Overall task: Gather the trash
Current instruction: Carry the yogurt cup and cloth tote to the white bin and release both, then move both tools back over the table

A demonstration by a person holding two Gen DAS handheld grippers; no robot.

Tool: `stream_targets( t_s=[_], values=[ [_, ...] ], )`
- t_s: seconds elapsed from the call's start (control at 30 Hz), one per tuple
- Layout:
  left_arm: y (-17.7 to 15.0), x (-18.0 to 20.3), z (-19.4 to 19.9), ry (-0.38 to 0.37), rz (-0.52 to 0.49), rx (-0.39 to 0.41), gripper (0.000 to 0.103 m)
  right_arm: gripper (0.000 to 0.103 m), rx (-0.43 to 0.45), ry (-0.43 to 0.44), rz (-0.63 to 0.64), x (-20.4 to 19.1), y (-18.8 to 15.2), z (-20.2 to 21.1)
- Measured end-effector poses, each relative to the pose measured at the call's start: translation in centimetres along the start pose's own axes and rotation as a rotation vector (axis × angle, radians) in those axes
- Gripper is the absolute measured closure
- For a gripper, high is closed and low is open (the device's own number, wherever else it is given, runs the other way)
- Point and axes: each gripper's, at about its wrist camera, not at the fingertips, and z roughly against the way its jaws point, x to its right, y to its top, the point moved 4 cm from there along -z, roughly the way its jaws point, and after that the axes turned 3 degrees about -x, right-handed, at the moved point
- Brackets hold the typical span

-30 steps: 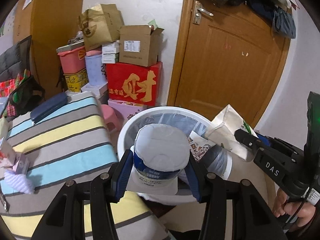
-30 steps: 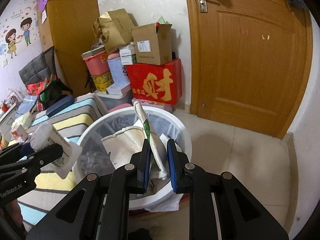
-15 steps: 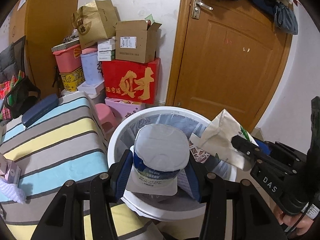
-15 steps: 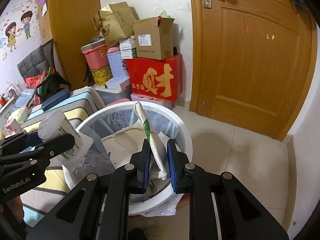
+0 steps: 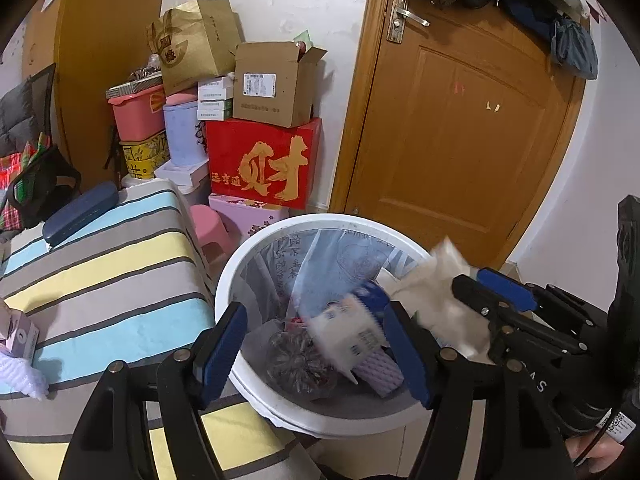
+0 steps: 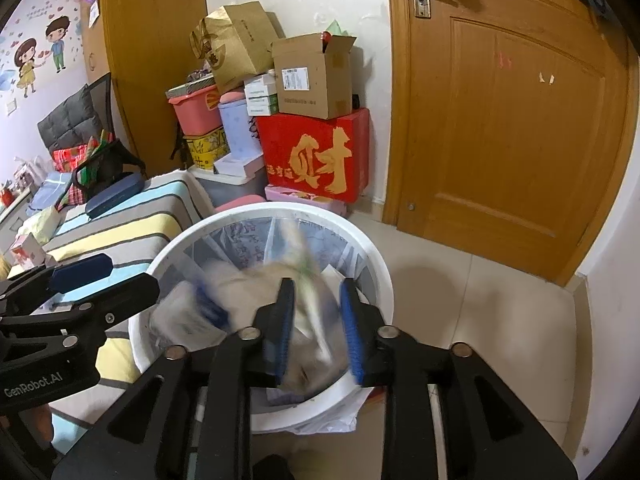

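Observation:
A white bin (image 5: 240,264) lined with a clear bag stands right below both grippers. My left gripper (image 5: 316,348) hovers over it, jaws opening. A white and blue cup (image 5: 348,336) shows blurred as it drops between the blue pads, free of them. My right gripper (image 6: 318,330) is over the same bin (image 6: 256,213), jaws opening too. A cream paper bag (image 6: 308,280) falls blurred between its pads, loose. The left wrist view shows that bag (image 5: 432,292) by the right gripper (image 5: 492,292). The right wrist view has the cup (image 6: 188,316) below the left gripper (image 6: 116,276).
A striped cover (image 5: 112,272) lies left of the bin, with a dark blue case (image 5: 80,212) on it. Stacked boxes, among them a red box (image 5: 264,160), stand behind, with a pink stool (image 5: 208,228). A wooden door (image 5: 460,140) is on the right over pale tiles (image 6: 480,300).
Both grippers have opened. The cup left the left pads and tips down into the bin. The paper bag slipped out of the right pads and is dropping.

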Motion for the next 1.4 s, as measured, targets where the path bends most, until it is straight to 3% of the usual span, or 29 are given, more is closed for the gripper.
stream_targets(
  t_s=[0.03,0.73,1.4],
  values=[
    [-0.1,-0.1,0.2,0.003,0.002,0.002,0.033,0.059,0.003,0.008,-0.003,0.0,0.0,0.2],
    [-1.8,-1.6,5.3,0.031,0.036,0.064,0.033,0.059,0.070,0.035,0.002,-2.2,-0.5,3.0],
    [-5.6,-7.4,12.4,0.117,0.124,0.135,0.033,0.059,0.125,0.111,0.067,-7.6,-1.1,5.5]
  ],
)
